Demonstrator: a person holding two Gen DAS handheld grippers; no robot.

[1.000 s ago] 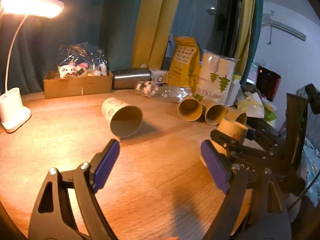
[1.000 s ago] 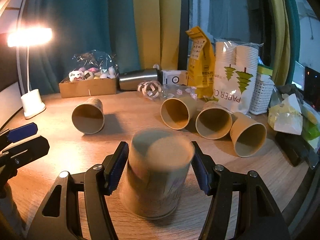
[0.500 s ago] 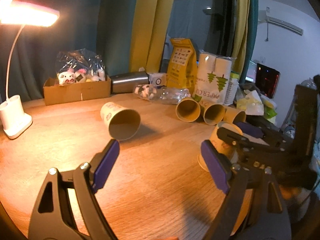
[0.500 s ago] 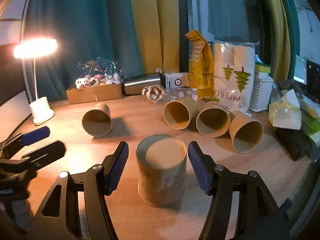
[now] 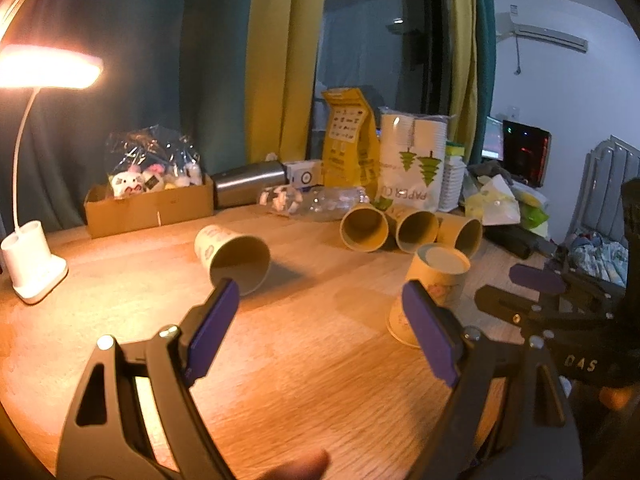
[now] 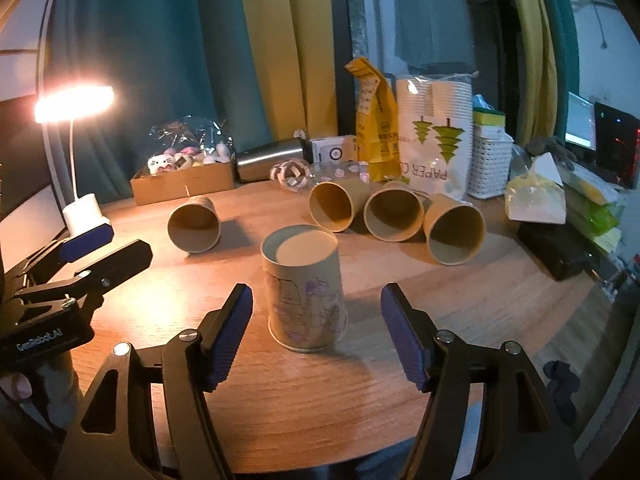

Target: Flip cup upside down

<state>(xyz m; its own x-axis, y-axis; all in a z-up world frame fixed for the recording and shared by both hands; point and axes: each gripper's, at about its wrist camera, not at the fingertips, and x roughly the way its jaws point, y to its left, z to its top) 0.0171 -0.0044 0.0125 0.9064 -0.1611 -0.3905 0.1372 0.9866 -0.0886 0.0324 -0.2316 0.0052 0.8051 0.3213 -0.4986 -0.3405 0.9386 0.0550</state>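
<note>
teal curtains (image 6: 160, 60), lit lamp (image 6: 74, 104) (warm), wooden table (image 6: 360, 400)

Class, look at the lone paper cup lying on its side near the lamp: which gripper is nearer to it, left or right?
Left. The left gripper points at the lone cup, one fingertip just before its mouth. The right gripper is open around the upside-down cup, farther away.

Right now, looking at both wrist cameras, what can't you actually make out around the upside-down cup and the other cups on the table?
- Upside-down cup: print too dim to read; in the left wrist view the left gripper covers its lower left edge.
- Lone cup on its side: the base is hidden behind its mouth in the right wrist view.
- Paper cup bag: bottom hidden behind the three lying cups.
</note>
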